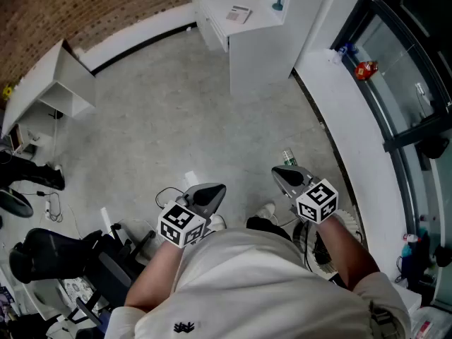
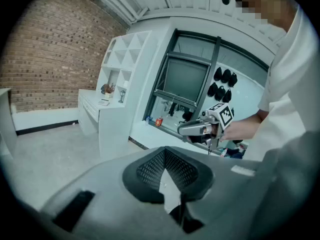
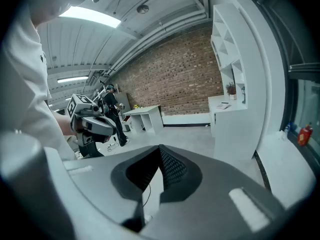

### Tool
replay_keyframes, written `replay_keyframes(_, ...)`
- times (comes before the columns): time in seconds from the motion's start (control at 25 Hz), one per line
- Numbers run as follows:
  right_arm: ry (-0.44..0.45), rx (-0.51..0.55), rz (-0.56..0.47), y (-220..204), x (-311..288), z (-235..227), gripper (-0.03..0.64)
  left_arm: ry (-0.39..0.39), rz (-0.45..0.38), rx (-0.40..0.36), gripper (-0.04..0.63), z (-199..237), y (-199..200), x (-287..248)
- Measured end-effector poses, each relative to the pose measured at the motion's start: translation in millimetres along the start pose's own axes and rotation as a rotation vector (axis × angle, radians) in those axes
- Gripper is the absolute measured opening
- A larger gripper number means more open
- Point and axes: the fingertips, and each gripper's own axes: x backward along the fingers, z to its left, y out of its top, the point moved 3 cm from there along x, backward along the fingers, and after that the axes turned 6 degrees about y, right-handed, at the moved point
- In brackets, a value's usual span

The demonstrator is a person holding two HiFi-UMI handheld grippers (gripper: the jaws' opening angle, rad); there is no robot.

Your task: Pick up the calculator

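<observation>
Grey floor [image 1: 176,111] mid-frame open ahead of left gripper [image 1: 211,192], right gripper [image 1: 285,176]. White cabinet [image 1: 258,48] blocks top centre; white desk [image 1: 49,83] upper left; window ledge [image 1: 353,126] along right; black chair [image 1: 49,253] lower left.

Head cam sits up top and looks almost straight down at the floor [image 1: 176,119], with the left tongs [image 1: 212,191] and right tongs [image 1: 284,175] low in frame, close in. Each tongs cam rides right behind its own jaws, which fill the bottom half. The left one faces the window [image 2: 185,79], the right one the brick wall [image 3: 170,84]. All three catch the white tabletop [image 1: 254,27] far off, and each tongs cam sees the other tongs.
</observation>
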Motion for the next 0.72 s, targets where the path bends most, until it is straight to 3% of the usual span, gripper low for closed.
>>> replay_keyframes(0.24, -0.036, -0.029, -0.026, -9.4, -27.1, 46.8, 0.011, 0.017, -0.013, -0.026, 0.006, 27.4, -22.8, 54.7)
replay_keyframes(0.4, -0.016, -0.039, 0.006, -15.8, -36.0, 62.7, 0.011, 0.016, -0.012, -0.002, 0.006, 34.1, -33.3, 65.8)
replay_keyframes(0.64, 0.016, -0.046, -0.062, 7.6, -45.9, 22.5, 0.014, 0.009, -0.015, 0.009, 0.006, 43.1, -10.6, 37.2)
replay_keyframes(0.72, 0.03, -0.05, -0.08, 19.8, -50.5, 0.9, 0.064, 0.013, -0.011, 0.009, 0.006, 46.3, 1.5, 23.8)
